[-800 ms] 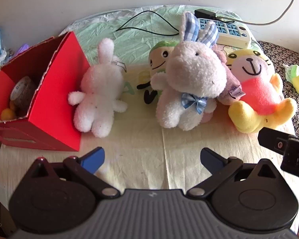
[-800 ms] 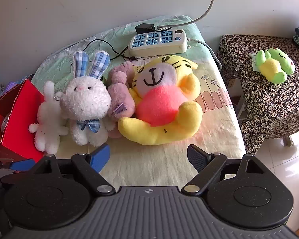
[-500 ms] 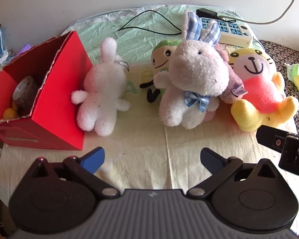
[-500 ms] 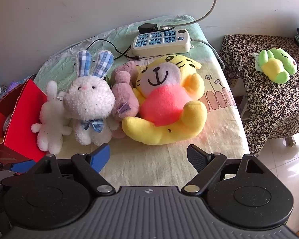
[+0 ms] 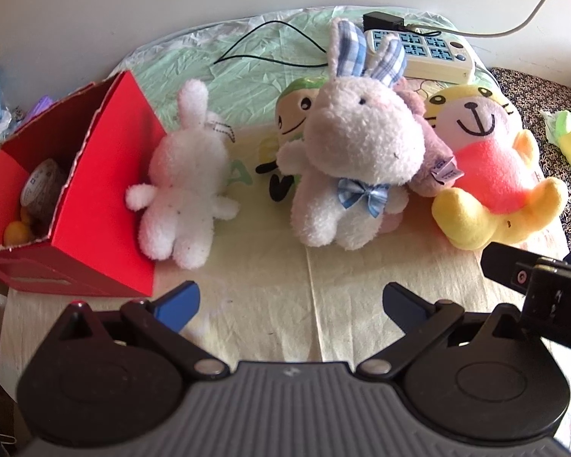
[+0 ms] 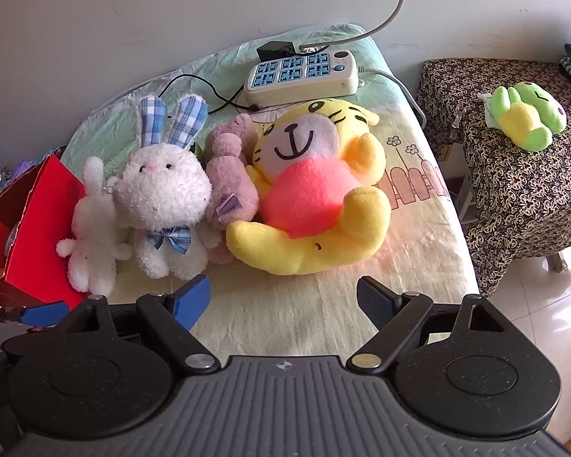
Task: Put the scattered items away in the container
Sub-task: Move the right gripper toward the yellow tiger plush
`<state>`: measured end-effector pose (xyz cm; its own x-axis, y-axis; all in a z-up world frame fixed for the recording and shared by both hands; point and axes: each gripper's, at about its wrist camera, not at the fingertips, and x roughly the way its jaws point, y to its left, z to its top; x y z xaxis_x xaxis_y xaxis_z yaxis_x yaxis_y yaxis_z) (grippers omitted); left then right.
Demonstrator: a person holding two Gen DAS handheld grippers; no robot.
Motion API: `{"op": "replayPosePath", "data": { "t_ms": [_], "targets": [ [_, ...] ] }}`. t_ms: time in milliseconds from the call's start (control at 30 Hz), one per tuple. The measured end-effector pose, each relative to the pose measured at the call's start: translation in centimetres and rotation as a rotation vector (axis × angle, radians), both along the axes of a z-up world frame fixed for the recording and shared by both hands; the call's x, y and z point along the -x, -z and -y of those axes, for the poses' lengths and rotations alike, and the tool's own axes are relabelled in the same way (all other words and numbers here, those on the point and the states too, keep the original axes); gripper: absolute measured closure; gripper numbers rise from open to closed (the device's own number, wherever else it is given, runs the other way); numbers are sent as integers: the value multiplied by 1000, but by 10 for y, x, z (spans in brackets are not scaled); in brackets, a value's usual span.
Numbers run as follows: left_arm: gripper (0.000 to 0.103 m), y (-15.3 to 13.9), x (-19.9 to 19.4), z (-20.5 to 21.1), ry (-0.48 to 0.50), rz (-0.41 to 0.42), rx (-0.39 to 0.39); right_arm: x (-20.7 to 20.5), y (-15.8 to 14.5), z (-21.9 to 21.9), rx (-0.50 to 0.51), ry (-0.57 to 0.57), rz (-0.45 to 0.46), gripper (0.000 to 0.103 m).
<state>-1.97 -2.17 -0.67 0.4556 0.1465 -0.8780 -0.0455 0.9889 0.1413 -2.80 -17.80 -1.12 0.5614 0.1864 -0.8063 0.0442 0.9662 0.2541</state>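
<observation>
A: What sits at the far left of the cloth-covered table [image 5: 270,327]?

B: A red box [image 5: 106,205] with a tape roll [image 5: 42,186] inside it. A small white rabbit [image 5: 182,190] leans against its outer wall.

A: And further right?

B: A checked-eared bunny [image 5: 358,167] sits upright, a mauve plush [image 6: 228,179] pressed beside it, then a yellow tiger [image 6: 316,194] lying on its back. A green frog [image 6: 525,118] rests well apart on a patterned stool [image 6: 521,198].

A: The tools?

B: The left gripper [image 5: 289,301] and the right gripper [image 6: 283,299] both hover spread wide, nothing between their fingers.

Green-capped toy [image 5: 291,108] half behind rabbit [image 5: 361,144]
</observation>
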Motion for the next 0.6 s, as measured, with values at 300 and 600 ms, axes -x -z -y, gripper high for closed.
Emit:
{"op": "replayPosePath", "data": {
  "t_ms": [300,600],
  "targets": [
    [1,2,-4,-2,12,-7,-6,-4,4,0,-14,-10,-10,20],
    [1,-5,-11,-3,59,17,-17,-11,-2,0,-10,-38,7,25]
  ]
}}
